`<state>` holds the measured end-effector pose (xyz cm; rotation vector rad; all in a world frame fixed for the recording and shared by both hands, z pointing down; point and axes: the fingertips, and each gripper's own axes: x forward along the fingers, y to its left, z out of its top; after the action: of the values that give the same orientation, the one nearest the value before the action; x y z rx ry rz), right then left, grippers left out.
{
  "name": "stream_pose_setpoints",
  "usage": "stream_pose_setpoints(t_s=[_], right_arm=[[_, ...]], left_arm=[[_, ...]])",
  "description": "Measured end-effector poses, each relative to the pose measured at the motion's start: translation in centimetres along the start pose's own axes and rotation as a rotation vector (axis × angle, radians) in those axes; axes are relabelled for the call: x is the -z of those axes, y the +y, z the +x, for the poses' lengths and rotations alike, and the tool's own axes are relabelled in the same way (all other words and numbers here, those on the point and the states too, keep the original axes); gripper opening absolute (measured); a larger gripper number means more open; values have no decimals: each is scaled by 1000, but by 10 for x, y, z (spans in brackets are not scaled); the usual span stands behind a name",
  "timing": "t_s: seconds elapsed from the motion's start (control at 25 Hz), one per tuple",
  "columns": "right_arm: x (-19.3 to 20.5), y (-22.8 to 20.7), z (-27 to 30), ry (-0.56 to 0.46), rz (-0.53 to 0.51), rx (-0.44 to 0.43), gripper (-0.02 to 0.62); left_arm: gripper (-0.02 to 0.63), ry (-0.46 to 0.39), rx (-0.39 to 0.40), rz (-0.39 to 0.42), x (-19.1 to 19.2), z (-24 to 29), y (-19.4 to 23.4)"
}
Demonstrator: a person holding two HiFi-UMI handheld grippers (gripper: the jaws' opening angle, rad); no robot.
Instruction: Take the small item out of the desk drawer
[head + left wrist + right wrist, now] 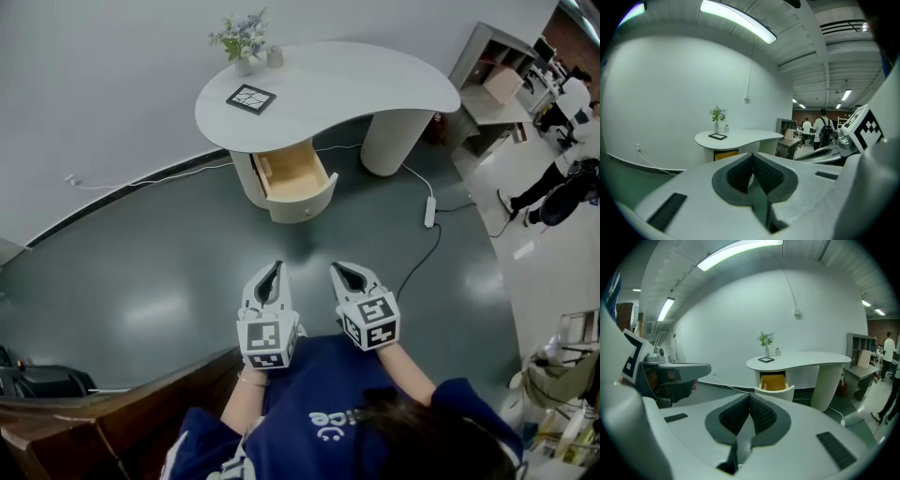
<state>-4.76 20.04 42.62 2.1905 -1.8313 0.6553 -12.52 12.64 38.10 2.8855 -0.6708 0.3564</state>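
Small item's hiding in the open drawer (292, 174), well ahead of my fingers (255, 287); I'm expecting something light, pinching mid-body. Left gripper (274, 272) and right gripper (343, 274) are sitting closed, empty.

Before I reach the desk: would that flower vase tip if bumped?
Probably: the vase looks narrow under tall stems, so top-heavy. It stands far back on the desk, away from the open drawer, so contact seems unlikely.

Open floor (187, 272) runs straight up to the pulled-out drawer (292, 174), open from above at its front. The desk top (375, 80) overhangs its back part, and a cable (417, 264) trails over the floor to the right, near the desk's leg (389, 141)
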Motion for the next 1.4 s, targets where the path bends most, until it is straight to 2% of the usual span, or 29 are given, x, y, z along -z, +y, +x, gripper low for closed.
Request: stream_pose_setpoints(t_s=[0.28, 0.44, 0.52, 0.88, 1.4], right_arm=[[-3, 11, 17, 0, 29, -14, 8], [1, 6, 24, 18, 48, -11, 8], [1, 3, 30, 25, 56, -21, 8], [-26, -38, 90, 49, 55, -112, 8], [-90, -97, 203, 130, -24, -330, 8]], left_arm=[[5, 23, 0, -10, 6, 4, 17], [3, 36, 42, -22, 9, 10, 11], [4, 41, 34, -22, 10, 13, 11], [5, 66, -91, -58, 4, 63, 38], [4, 83, -293, -99, -36, 178, 78]])
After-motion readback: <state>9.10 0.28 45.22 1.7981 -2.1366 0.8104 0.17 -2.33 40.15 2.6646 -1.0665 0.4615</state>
